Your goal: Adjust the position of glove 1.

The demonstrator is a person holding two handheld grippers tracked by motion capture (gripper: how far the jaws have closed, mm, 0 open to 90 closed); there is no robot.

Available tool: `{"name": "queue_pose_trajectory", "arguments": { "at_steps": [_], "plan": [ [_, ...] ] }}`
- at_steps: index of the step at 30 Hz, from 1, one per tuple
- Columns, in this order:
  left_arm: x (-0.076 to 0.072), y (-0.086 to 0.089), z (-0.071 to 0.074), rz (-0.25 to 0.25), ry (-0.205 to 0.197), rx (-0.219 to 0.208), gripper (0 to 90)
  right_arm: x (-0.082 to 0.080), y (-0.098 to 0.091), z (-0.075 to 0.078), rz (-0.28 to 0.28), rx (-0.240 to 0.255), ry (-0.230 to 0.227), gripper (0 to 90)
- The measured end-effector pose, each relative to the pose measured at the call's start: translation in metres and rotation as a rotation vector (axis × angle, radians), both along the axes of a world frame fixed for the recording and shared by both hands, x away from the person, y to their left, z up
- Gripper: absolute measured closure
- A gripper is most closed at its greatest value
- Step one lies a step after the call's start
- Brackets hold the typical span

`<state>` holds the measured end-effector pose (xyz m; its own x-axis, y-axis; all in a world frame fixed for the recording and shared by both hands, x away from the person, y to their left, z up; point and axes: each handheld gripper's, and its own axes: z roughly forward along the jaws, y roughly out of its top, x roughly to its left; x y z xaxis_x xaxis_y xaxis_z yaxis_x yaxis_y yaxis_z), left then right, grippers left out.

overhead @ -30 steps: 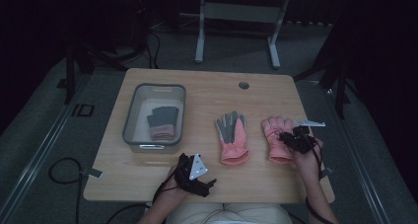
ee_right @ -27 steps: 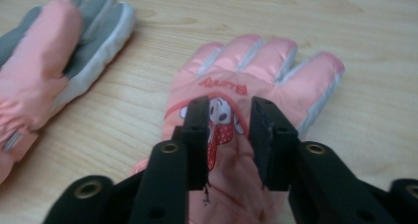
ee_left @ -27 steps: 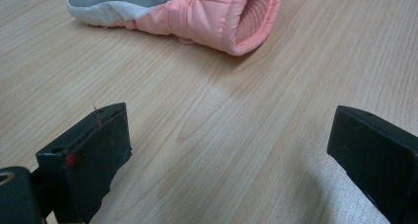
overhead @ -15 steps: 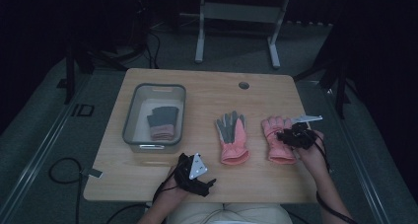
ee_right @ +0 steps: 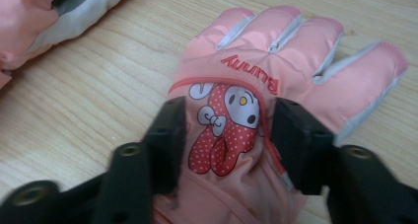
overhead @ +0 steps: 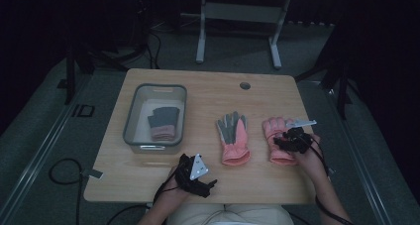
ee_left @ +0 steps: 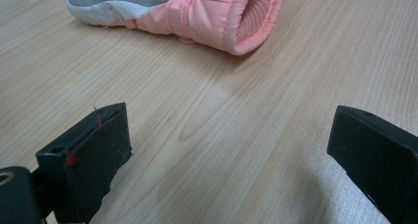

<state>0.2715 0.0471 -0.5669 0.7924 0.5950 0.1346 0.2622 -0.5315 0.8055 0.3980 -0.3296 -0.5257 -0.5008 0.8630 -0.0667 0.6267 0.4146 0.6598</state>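
- The right gripper (overhead: 282, 141) sits over the right glove (overhead: 278, 136), a pink glove lying back-up on the table (overhead: 163, 185) at the person's right.
- In the right gripper view its jaws straddle the glove's back; they have just been opening, the padded fabric lies between them, and the pads no longer seem to press it.
- Between the jaws there is a cartoon rabbit in a red dotted dress, and red stitched letters above it read "Bunny" (ee_right: 250, 75), upside down in that view.
- The left gripper (overhead: 210, 184) rests near the table's front edge, jaws spread wide over bare wood, nothing between them.
- The middle glove (overhead: 234, 136) lies grey palm up, its cuff toward the left gripper.
- A grey bin (overhead: 132, 121) at the left holds another glove (overhead: 162, 123); no writing on it can be read.
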Motion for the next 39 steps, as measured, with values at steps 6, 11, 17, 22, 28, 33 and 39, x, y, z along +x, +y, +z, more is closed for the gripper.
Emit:
{"name": "queue_pose_trajectory", "arguments": {
  "at_steps": [6,11,17,22,28,33,39],
  "plan": [
    [0.0,0.0,0.0,-0.001,-0.001,0.0,2.5,-0.001,0.0,0.001,-0.075,0.023,-0.003,81.3],
    [0.0,0.0,0.0,-0.001,0.0,0.0,2.5,-0.005,-0.001,0.019,-0.112,0.065,-0.048,85.0],
    [0.0,0.0,0.0,-0.002,0.001,0.0,2.5,-0.008,0.006,0.049,-0.13,0.091,-0.096,85.0],
    [0.0,0.0,0.0,-0.004,-0.001,0.002,2.5,-0.01,0.022,0.074,-0.131,0.101,-0.141,84.9],
    [0.0,0.0,0.0,-0.005,-0.001,-0.001,2.5,-0.012,0.049,0.092,-0.085,0.1,-0.168,84.9],
    [0.0,0.0,0.0,-0.006,-0.001,0.0,2.5,-0.013,0.069,0.102,-0.057,0.117,-0.18,84.9],
    [0.0,0.0,0.0,-0.008,-0.001,-0.003,2.5,-0.016,0.095,0.115,-0.01,0.141,-0.207,84.8]
  ]
}}
